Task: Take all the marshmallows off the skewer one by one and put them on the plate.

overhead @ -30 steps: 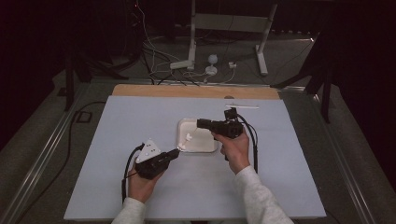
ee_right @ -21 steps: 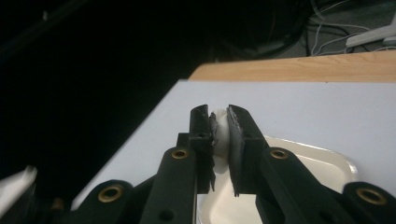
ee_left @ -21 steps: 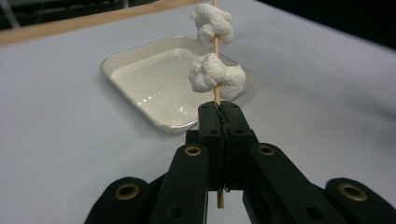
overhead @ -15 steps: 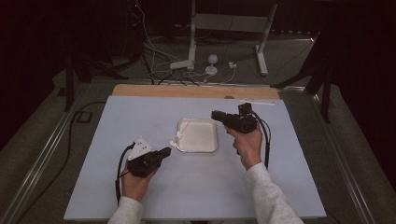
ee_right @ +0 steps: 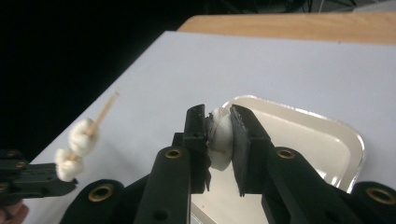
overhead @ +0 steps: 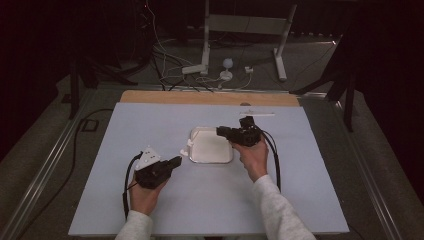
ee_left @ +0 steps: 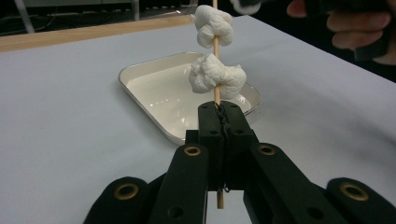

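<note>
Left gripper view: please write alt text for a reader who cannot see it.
The left hand-held gripper is shut on a thin wooden skewer threaded with two white marshmallows. Behind it, a shallow white rectangular tray sits on the pale blue table cover, and a hand shows at the top right.

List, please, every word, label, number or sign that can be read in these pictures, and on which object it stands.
There is none to read.
The tray, the skewer with two marshmallows held in the left gripper, the marshmallow held in the right gripper and the table cover bear no print.
The gear on the floor behind the table is too small and dim to show any label.
</note>
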`<state>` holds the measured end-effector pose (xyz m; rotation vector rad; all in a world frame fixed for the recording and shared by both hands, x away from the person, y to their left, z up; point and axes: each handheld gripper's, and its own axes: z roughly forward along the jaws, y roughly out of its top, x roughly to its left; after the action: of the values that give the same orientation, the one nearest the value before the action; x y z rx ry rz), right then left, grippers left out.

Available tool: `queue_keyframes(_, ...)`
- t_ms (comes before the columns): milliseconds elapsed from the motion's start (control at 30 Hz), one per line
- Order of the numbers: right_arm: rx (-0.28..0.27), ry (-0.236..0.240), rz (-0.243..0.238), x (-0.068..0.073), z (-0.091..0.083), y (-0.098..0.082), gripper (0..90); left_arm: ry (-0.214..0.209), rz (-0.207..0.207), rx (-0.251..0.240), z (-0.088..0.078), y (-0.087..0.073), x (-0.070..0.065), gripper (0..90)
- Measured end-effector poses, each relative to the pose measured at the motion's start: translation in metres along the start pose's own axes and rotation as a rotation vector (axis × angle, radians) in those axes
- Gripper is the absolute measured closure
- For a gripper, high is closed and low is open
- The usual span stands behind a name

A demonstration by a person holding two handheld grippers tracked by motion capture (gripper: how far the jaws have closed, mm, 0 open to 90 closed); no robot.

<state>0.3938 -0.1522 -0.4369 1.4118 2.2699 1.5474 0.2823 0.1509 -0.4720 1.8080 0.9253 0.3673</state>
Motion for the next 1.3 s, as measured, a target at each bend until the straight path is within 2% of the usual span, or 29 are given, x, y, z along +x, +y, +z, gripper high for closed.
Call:
queue_keyframes(233, 0.052, -0.047, 0.001, -0.008, 0.017, -0.009, 76.5, 0.002, -0.003, 0.003, 0.002, 0.000, 0.000, 89.8)
queue_keyframes(400, 0.080, -0.063, 0.002, -0.010, 0.026, -0.013, 75.6, 0.003, -0.008, 0.007, 0.003, -0.001, 0.000, 89.8)
queue_keyframes(467, 0.090, -0.091, 0.003, -0.012, 0.032, -0.014, 53.6, 0.004, -0.007, 0.008, 0.003, -0.001, 0.001, 89.8)
queue_keyframes(533, 0.100, -0.112, 0.016, -0.013, 0.034, -0.015, 41.8, 0.005, -0.007, 0.008, 0.003, -0.001, 0.001, 89.8)
queue_keyframes(567, 0.099, -0.132, 0.017, -0.013, 0.035, -0.016, 30.8, 0.007, -0.007, 0.007, 0.003, -0.001, 0.001, 89.8)
queue_keyframes(600, 0.099, -0.132, 0.017, -0.013, 0.035, -0.016, 30.8, 0.007, -0.007, 0.007, 0.003, -0.001, 0.001, 89.8)
queue_keyframes(633, 0.096, -0.148, 0.017, -0.012, 0.035, -0.016, 26.3, 0.009, -0.007, 0.007, 0.003, -0.001, 0.001, 89.8)
queue_keyframes(667, 0.095, -0.128, 0.021, -0.011, 0.033, -0.017, 19.3, 0.009, -0.009, 0.006, 0.003, -0.001, 0.001, 89.7)
queue_keyframes(700, 0.095, -0.128, 0.021, -0.011, 0.033, -0.017, 19.3, 0.011, -0.010, 0.007, 0.003, -0.001, 0.001, 89.7)
queue_keyframes(733, 0.089, -0.104, 0.016, -0.009, 0.030, -0.017, 14.9, 0.013, -0.010, 0.008, 0.003, -0.001, 0.002, 89.7)
queue_keyframes(767, 0.089, -0.104, 0.016, -0.009, 0.030, -0.017, 14.9, 0.013, -0.013, 0.008, 0.003, -0.001, 0.002, 89.7)
queue_keyframes(800, 0.084, -0.072, 0.017, -0.005, 0.027, -0.016, 14.0, 0.013, -0.013, 0.007, 0.003, -0.001, 0.002, 89.7)
queue_keyframes(867, 0.083, -0.061, 0.016, -0.004, 0.025, -0.016, 13.4, 0.014, -0.012, 0.005, 0.003, -0.001, 0.002, 89.7)
queue_keyframes(900, 0.079, -0.027, 0.019, 0.000, 0.021, -0.016, 13.3, 0.015, -0.013, 0.004, 0.003, -0.001, 0.002, 89.7)
queue_keyframes(1000, 0.074, -0.002, 0.014, 0.004, 0.018, -0.015, 12.8, 0.016, -0.012, 0.004, 0.003, -0.001, 0.001, 89.7)
queue_keyframes(1067, 0.066, 0.038, 0.009, 0.011, 0.015, -0.015, 10.5, 0.016, -0.012, 0.004, 0.004, -0.001, 0.001, 89.7)
queue_keyframes(1267, 0.069, 0.093, 0.004, 0.021, 0.016, -0.015, 10.5, 0.014, -0.011, 0.004, 0.005, -0.001, 0.000, 89.7)
queue_keyframes(1300, 0.075, 0.118, 0.004, 0.025, 0.018, -0.016, 12.8, 0.014, -0.011, 0.003, 0.005, 0.000, -0.001, 89.6)
